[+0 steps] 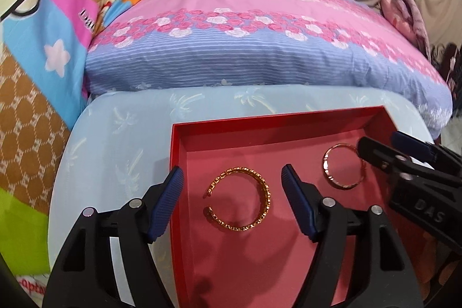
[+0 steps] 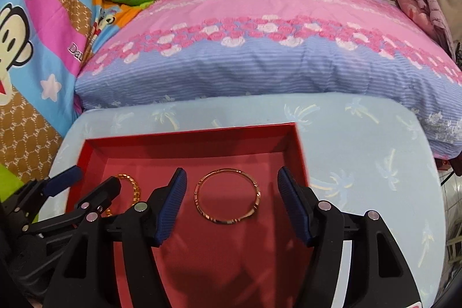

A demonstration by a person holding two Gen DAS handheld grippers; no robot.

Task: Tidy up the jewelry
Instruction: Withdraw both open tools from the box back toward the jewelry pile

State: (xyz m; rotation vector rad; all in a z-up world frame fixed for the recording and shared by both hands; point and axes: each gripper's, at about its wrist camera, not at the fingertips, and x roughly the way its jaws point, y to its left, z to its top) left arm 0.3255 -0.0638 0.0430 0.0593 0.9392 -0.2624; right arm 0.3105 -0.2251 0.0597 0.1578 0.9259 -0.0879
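**Mia:** Inside the red box (image 1: pixel 288 129), the left gripper (image 1: pixel 232 184) has its fingers (image 1: pixel 173 186) spread wide. The gold cuff bracelet (image 1: pixel 239 198) lies flat on the box floor between them. Nothing is touching it.

**Ben:** And the other one?

**Mia:** The right gripper (image 2: pixel 232 186) is the same. Its fingers (image 2: pixel 176 189) are spread, and the thin gold bangle (image 2: pixel 228 197) lies flat between them, free. Both pieces sit in the box, side by side, a little apart.

**Ben:** So what could go wrong?

**Mia:** I think the two grippers are very near each other. If one swings sideways, it could bump the other and knock a bracelet away.

**Ben:** Could the box move too?

**Mia:** Yes, I think so. The left gripper's outer finger hangs past the box's left wall. If it drops down, it could catch that wall and tip or push the box. The box looks light.

**Ben:** What is the box on?

**Mia:** A pale blue tabletop (image 2: pixel 361 140) with palm trees on it. Behind that is a big pink and blue pillow (image 1: pixel 260 28).

**Ben:** So if a bracelet flies out?

**Mia:** It could slide off the tabletop and get lost in the soft bedding. The thin bangle looks slippery too, so a squeeze from the side might make it pop out
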